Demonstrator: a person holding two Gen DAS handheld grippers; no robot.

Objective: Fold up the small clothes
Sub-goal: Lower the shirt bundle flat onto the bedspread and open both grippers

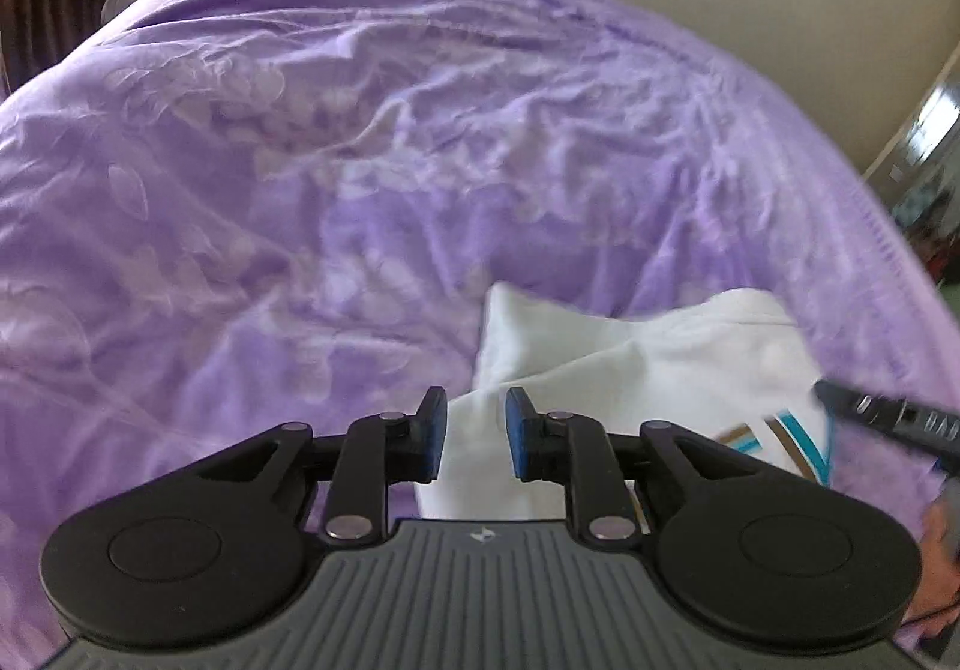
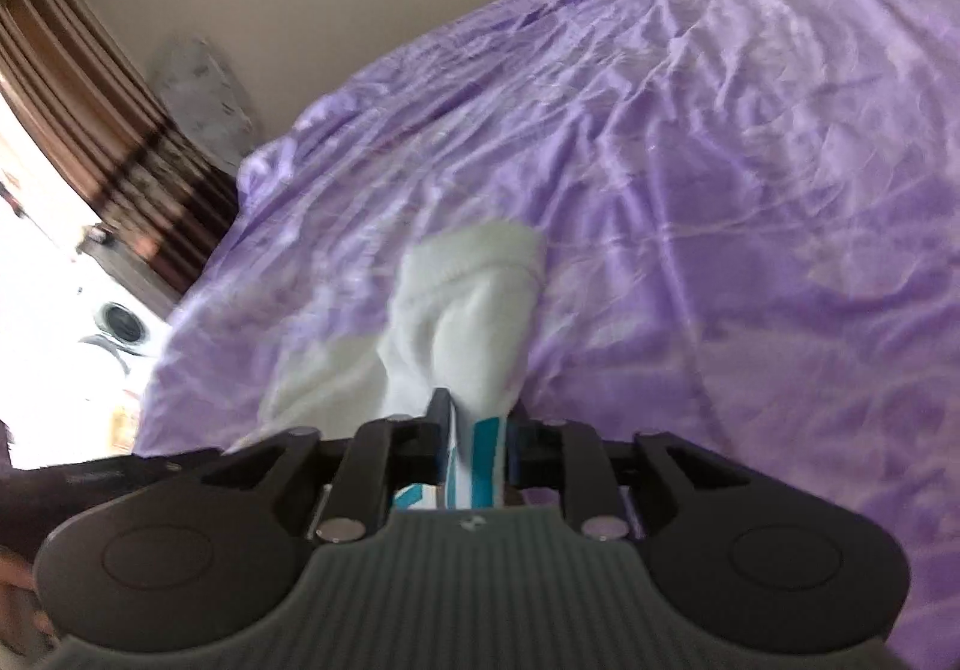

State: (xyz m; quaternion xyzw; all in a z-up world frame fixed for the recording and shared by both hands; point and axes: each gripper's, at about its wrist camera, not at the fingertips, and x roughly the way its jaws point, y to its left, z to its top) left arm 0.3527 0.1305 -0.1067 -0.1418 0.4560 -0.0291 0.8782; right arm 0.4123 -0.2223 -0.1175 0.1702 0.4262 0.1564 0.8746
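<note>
Left wrist view: the left tool hangs open and empty over the white garment on the purple bed. Right wrist view: the right tool is clamped on the garment's striped edge, the cloth trailing straight ahead of it.

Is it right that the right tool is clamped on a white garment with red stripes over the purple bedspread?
Not quite: the stripes are teal, not red, as the right wrist view shows. The right tool is clamped on the white garment over the purple bedspread.
</note>
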